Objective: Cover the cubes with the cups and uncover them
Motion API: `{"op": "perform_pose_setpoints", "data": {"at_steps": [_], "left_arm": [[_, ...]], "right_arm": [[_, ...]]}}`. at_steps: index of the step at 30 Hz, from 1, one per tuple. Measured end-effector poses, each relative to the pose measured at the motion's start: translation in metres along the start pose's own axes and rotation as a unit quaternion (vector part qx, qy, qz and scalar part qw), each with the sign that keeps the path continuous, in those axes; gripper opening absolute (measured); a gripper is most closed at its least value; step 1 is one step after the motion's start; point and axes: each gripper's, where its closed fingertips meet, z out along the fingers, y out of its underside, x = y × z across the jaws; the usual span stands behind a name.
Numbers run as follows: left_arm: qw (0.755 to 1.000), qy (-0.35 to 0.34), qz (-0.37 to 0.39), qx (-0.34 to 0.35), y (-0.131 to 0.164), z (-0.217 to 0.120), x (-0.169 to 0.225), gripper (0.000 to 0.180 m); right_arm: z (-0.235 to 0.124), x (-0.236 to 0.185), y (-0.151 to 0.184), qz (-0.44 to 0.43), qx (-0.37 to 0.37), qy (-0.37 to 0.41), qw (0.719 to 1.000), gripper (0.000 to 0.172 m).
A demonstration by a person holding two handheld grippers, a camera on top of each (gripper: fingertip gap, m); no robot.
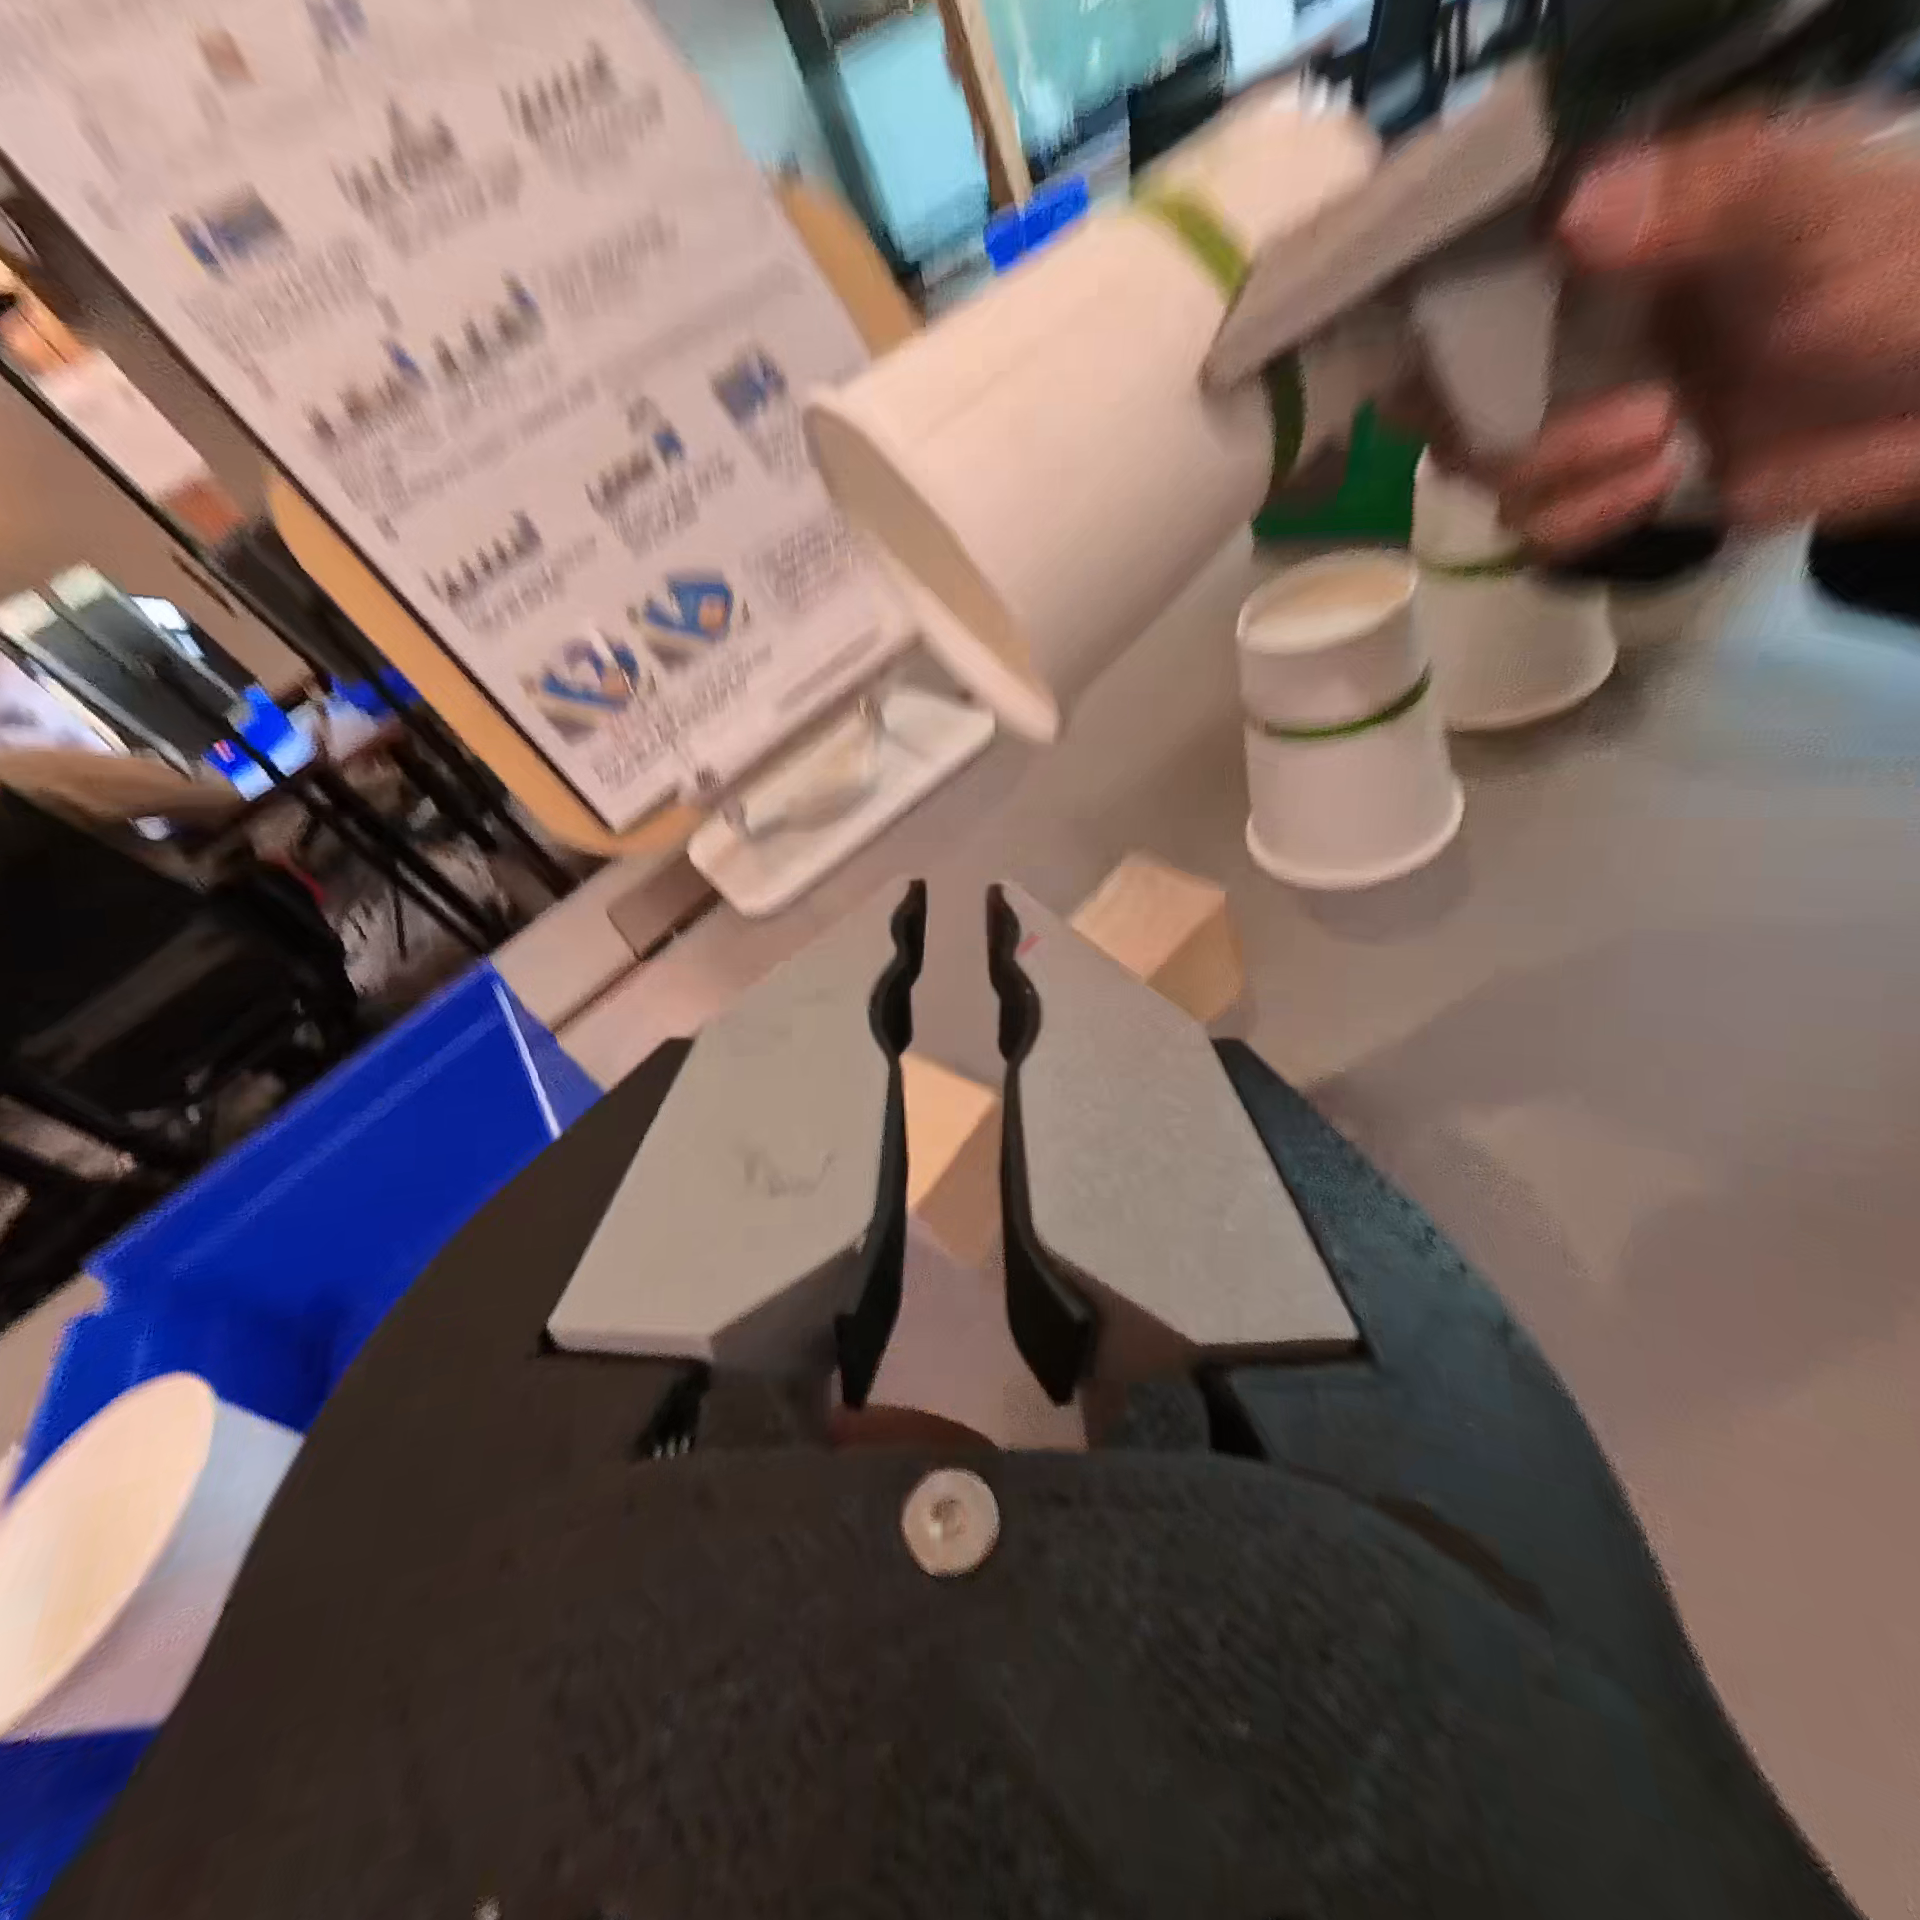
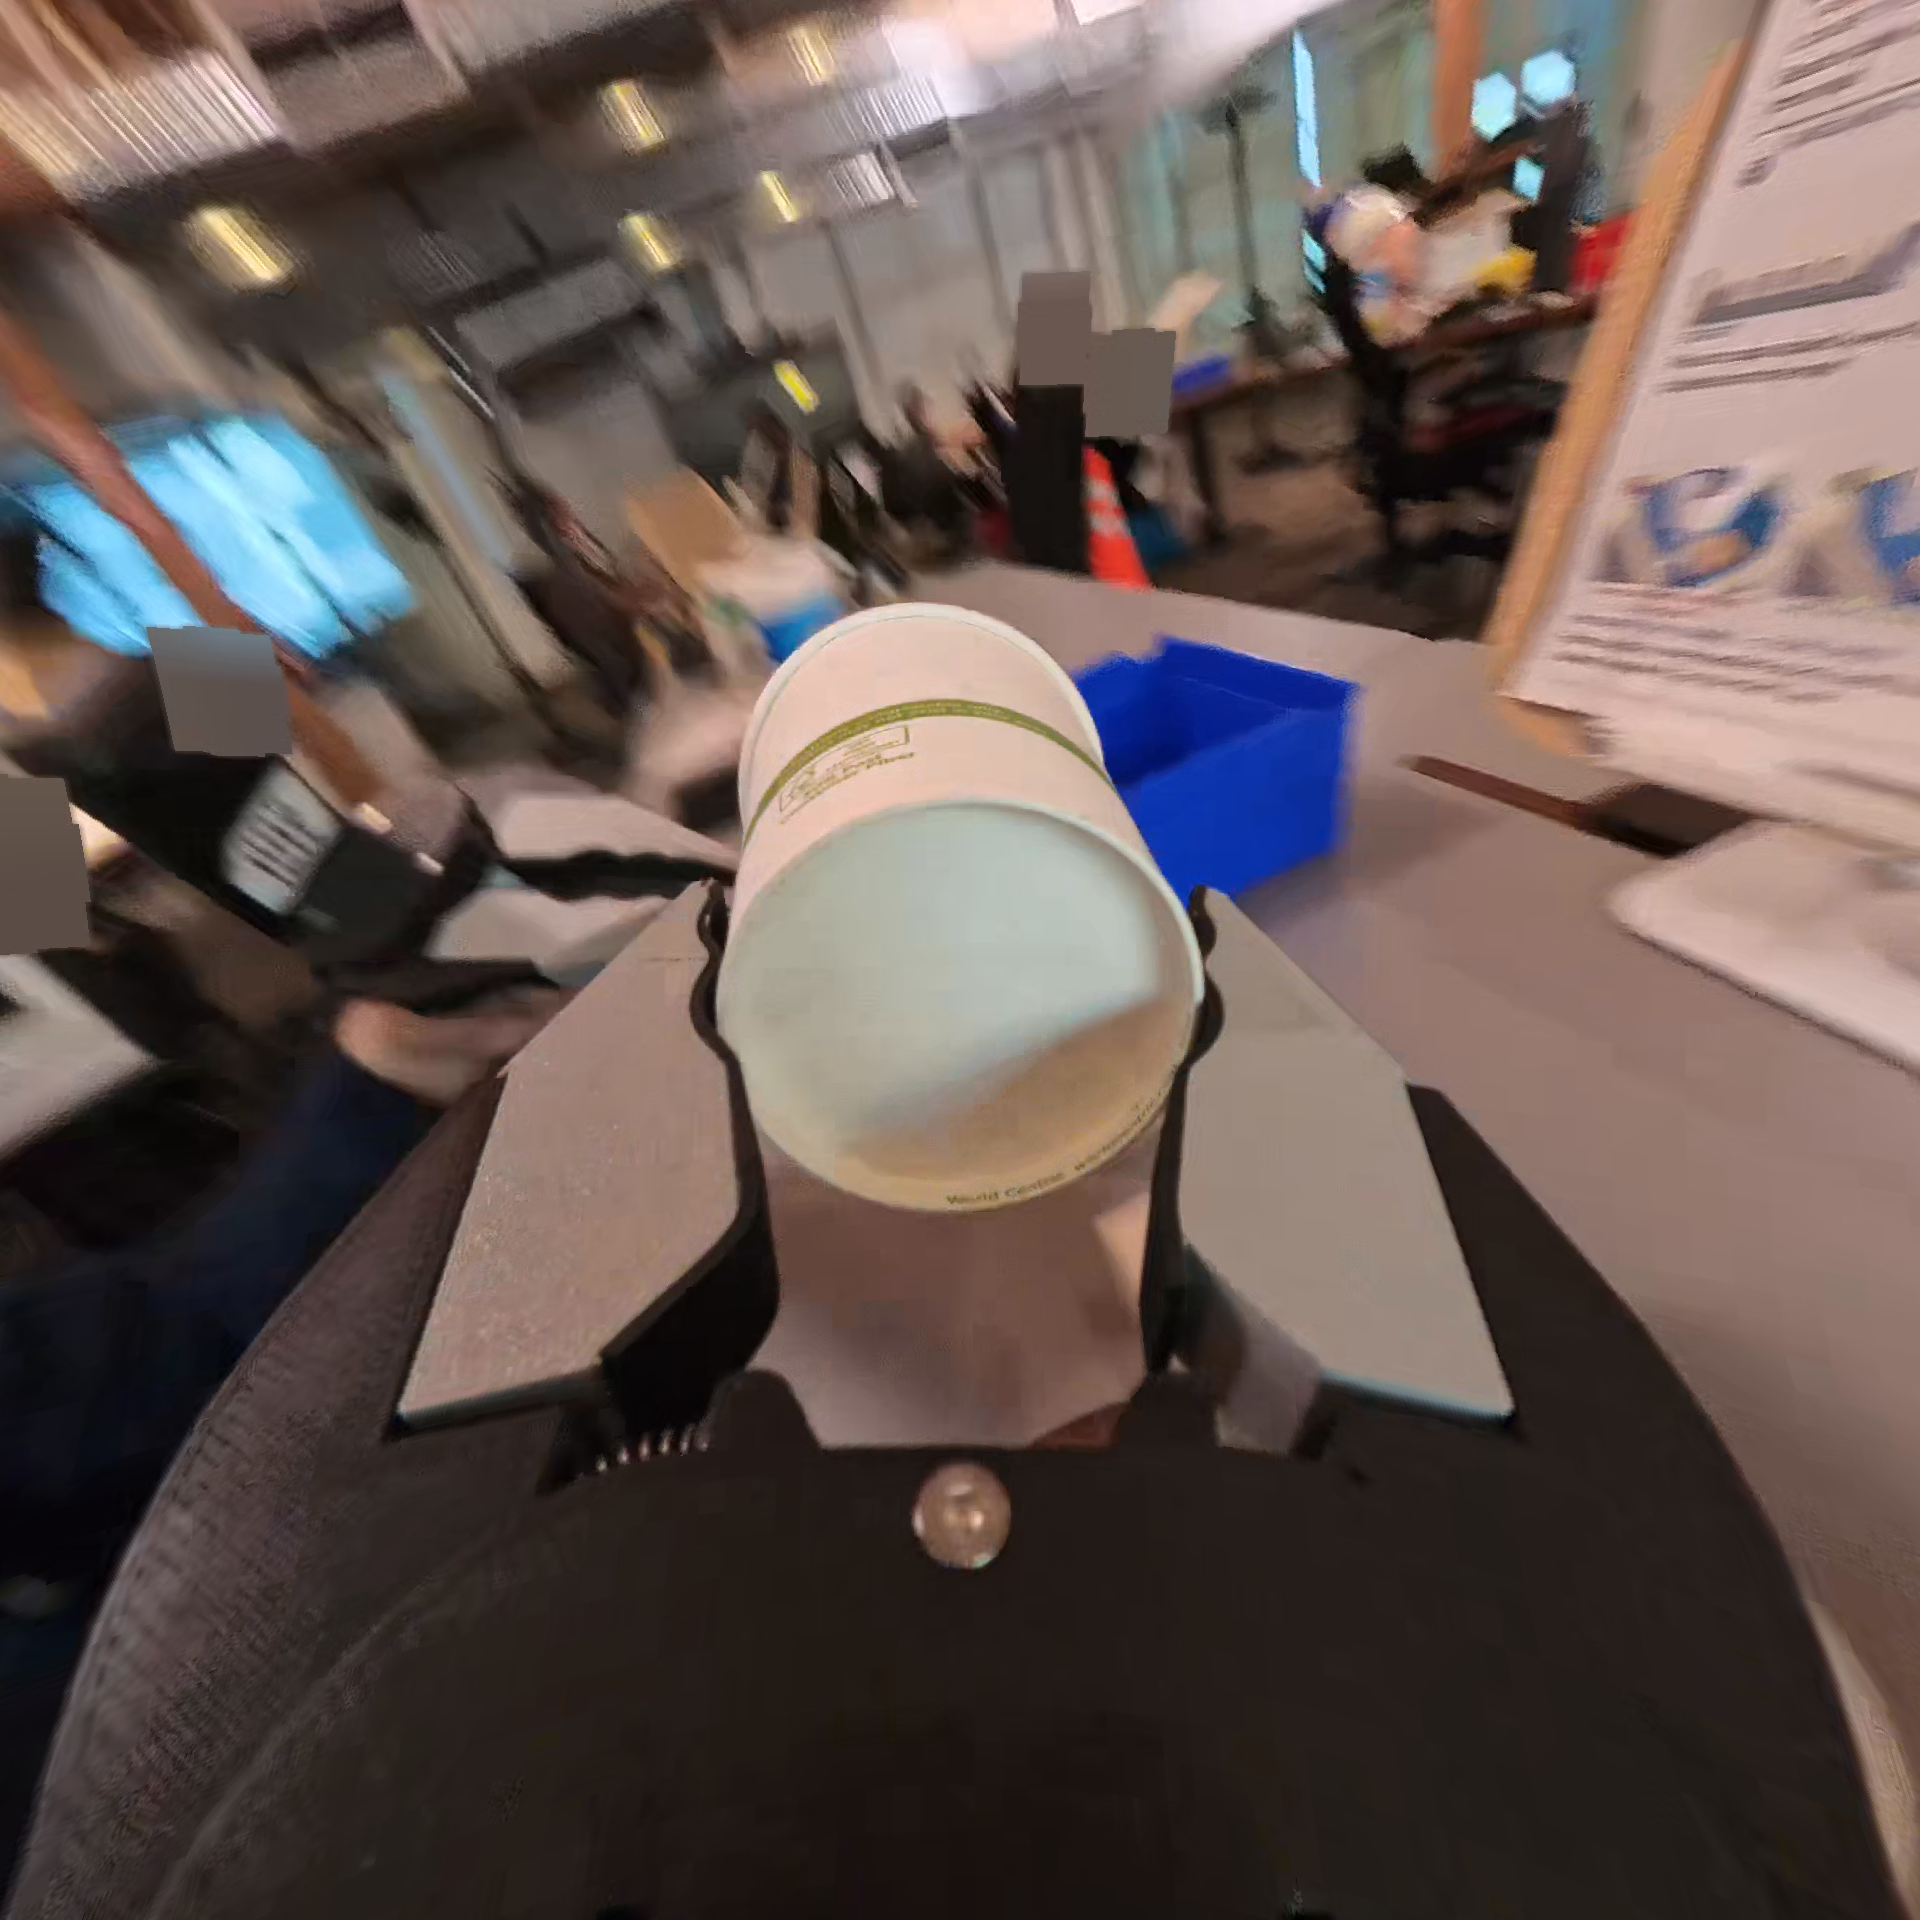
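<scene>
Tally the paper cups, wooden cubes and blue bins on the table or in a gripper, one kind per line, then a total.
Paper cups: 4 — one in the right gripper, two upside down on the table, one at the lower left edge
Wooden cubes: 2
Blue bins: 1
Total: 7

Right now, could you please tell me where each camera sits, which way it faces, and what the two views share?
Left wrist view: on the left gripper, jaws slightly apart and empty, looking down over wooden cubes and inverted cups on the grey table.
Right wrist view: on the right gripper, clamping a white paper cup, facing the room.
Shared: that cup, the blue bin and the poster.
</scene>
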Motion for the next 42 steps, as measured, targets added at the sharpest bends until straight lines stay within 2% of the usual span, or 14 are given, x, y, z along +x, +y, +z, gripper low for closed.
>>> {"op": "perform_pose_setpoints", "data": {"at_steps": [1,4,7,14,17,19,22,26,28,33,36,39,40,42], "left_arm": [[0.999,0.007,-0.006,-0.03,0.018,0.006,-0.001,0.011],[0.995,0.013,-0.01,-0.102,0.061,0.019,-0.009,0.027],[0.99,0.028,-0.031,-0.137,0.082,0.019,-0.014,0.036],[0.987,0.013,-0.056,-0.151,0.091,-0.009,-0.04,0.038],[0.983,-0.013,-0.046,-0.179,0.101,-0.023,-0.06,0.038],[0.98,-0.032,-0.047,-0.191,0.105,-0.033,-0.078,0.039],[0.976,-0.069,-0.05,-0.2,0.106,-0.051,-0.115,0.039],[0.962,-0.128,-0.032,-0.241,0.114,-0.068,-0.17,0.039],[0.955,-0.133,-0.033,-0.263,0.123,-0.065,-0.189,0.039],[0.926,-0.119,-0.035,-0.358,0.173,-0.045,-0.213,0.039],[0.907,-0.13,-0.031,-0.4,0.202,-0.038,-0.227,0.028],[0.915,-0.11,-0.064,-0.384,0.207,-0.028,-0.222,0.006],[0.921,-0.108,-0.073,-0.368,0.201,-0.026,-0.221,0.0],[0.932,-0.135,-0.06,-0.332,0.18,-0.027,-0.226,0.0]], "right_arm": [[-0.001,0.012,0.003,-0.041,-0.049,0.041,0.997,0.085],[-0.005,0.033,0.029,-0.116,-0.225,0.101,0.962,0.085],[-0.007,0.044,0.053,-0.159,-0.359,0.129,0.911,0.085],[0.009,0.073,0.113,-0.165,-0.543,0.154,0.809,0.086],[0.015,0.081,0.139,-0.165,-0.585,0.157,0.779,0.086],[0.018,0.086,0.146,-0.176,-0.589,0.169,0.77,0.089],[0.02,0.088,0.142,-0.191,-0.564,0.181,0.782,0.09],[0.021,0.076,0.127,-0.182,-0.501,0.174,0.828,0.09],[0.021,0.071,0.12,-0.175,-0.467,0.17,0.85,0.089],[0.012,0.059,0.113,-0.174,-0.41,0.158,0.881,0.088],[0.004,0.052,0.11,-0.183,-0.389,0.155,0.889,0.087],[-0.003,0.042,0.103,-0.193,-0.363,0.15,0.899,0.086],[-0.004,0.038,0.1,-0.195,-0.351,0.147,0.904,0.085],[-0.005,0.027,0.091,-0.196,-0.317,0.137,0.918,0.085]]}}
